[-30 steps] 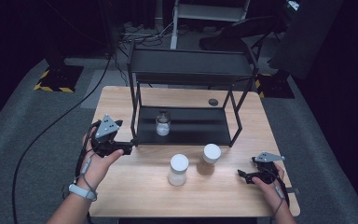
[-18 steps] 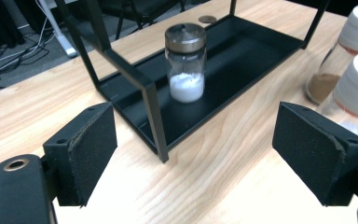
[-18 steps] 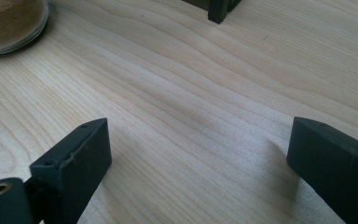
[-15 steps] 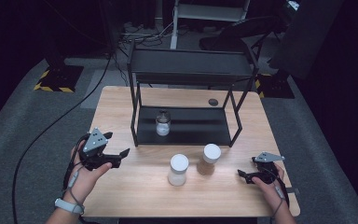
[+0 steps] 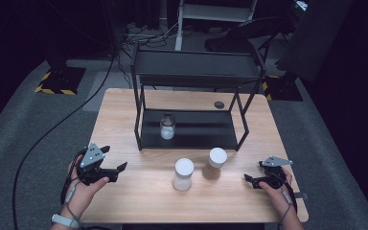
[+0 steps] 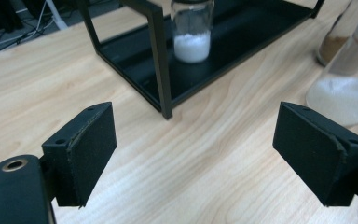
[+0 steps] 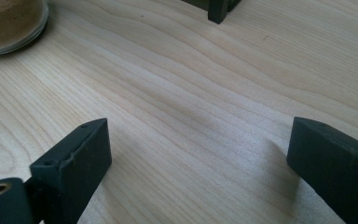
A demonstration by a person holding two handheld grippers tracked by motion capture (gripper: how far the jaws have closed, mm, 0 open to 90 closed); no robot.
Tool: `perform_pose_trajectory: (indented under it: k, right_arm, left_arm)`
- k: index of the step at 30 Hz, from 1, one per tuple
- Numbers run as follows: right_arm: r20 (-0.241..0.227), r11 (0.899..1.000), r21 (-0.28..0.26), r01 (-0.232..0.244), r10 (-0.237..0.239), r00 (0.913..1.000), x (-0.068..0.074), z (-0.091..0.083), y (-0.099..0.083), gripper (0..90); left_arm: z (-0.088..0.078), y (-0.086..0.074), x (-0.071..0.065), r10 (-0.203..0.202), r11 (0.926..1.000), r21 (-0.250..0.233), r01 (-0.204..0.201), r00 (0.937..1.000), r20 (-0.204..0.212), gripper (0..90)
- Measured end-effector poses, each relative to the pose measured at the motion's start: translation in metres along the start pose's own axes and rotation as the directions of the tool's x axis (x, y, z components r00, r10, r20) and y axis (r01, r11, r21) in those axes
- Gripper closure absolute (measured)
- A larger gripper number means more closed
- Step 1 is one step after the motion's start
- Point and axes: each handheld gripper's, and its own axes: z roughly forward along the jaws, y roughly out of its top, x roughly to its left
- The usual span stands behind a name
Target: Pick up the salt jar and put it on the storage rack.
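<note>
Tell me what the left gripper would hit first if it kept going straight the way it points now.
Probably the front corner post of the black shelf. The left gripper, open and empty, looks across bare table at that post, with the small jar of white powder behind it. The white-lidded jar lies off to the side. Depth is uncertain.

A light wooden desk (image 5: 139,201) is seen in the centre of the frame, set on grey carpet. A black two-tier metal rack (image 5: 196,76) is stood on its upper middle. A small glass jar of white powder (image 5: 167,127) is carried on the rack's lower shelf. Below the rack, two white-lidded jars are placed side by side on the desk: one with white contents (image 5: 183,175), one with brown contents (image 5: 214,164). A small dark round object (image 5: 218,104) is laid at upper right.
</note>
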Motion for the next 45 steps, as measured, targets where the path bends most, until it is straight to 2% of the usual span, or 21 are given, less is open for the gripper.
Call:
perform_pose_trajectory:
  k: [8,14,18,22,33,37,39,45]
  right_arm:
    - [0.000,1.000,0.000,0.000,0.000,1.0000,0.000,0.000,0.000,6.1]
    - [0.000,1.000,0.000,0.000,0.000,1.0000,0.000,0.000,0.000,6.1]
    - [0.000,1.000,0.000,0.000,0.000,1.0000,0.000,0.000,0.000,6.1]
    - [0.001,1.000,0.002,0.000,0.000,1.0000,0.000,0.000,0.000,6.1]
    - [0.001,1.000,0.002,0.000,0.000,1.0000,0.000,0.000,0.000,6.1]
    - [0.001,1.000,0.002,0.000,0.000,1.0000,0.000,0.000,0.000,6.1]
    - [0.001,1.000,0.002,0.000,0.000,1.0000,0.000,0.000,0.000,6.1]
    - [0.001,1.000,0.002,0.000,0.000,1.0000,0.000,0.000,0.000,6.1]
  left_arm:
    - [0.004,-0.021,-0.001,-0.026,0.9995,0.017,0.026,0.9997,-0.001,12.6]
    - [0.008,-0.038,-0.002,-0.049,0.9978,0.045,0.049,0.9986,-0.018,12.6]
    - [0.010,-0.044,-0.002,-0.060,0.9965,0.056,0.062,0.9978,-0.028,12.6]
    - [0.013,-0.048,-0.003,-0.056,0.9943,0.088,0.060,0.9976,-0.041,12.6]
    - [0.024,-0.059,-0.003,-0.083,0.9815,0.168,0.092,0.9946,-0.062,12.6]
    - [0.026,-0.061,-0.002,-0.099,0.9752,0.191,0.111,0.9925,-0.071,12.6]
    - [0.028,-0.058,-0.002,-0.100,0.9680,0.224,0.114,0.9922,-0.074,12.3]
    - [0.030,-0.056,0.000,-0.096,0.9652,0.238,0.109,0.9933,-0.064,8.4]
